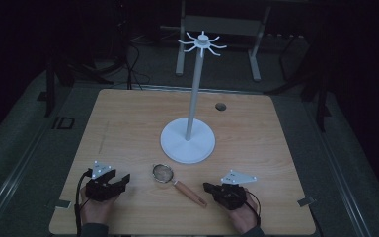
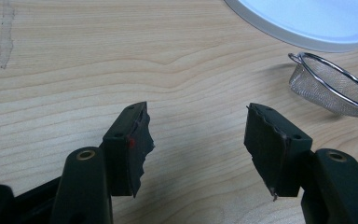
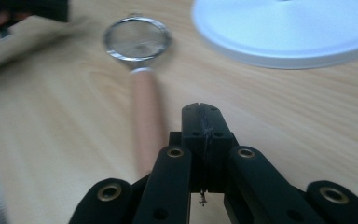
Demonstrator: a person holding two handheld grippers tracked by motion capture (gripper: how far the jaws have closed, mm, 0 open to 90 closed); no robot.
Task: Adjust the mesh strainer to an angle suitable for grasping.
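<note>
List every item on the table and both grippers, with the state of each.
strainer: lying flat on the table, wooden handle toward the right gripper, held by nothing.
white stand: upright, hooks bare.
left gripper: open, nothing between the jaws.
right gripper: shut on nothing, beside the strainer's handle.

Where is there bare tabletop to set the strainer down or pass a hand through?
Free: the left half of the table beyond the left gripper, and the right side between the white stand and the table edge. Crowded: the near middle, where the strainer lies between both grippers, right gripper close beside its handle.
</note>
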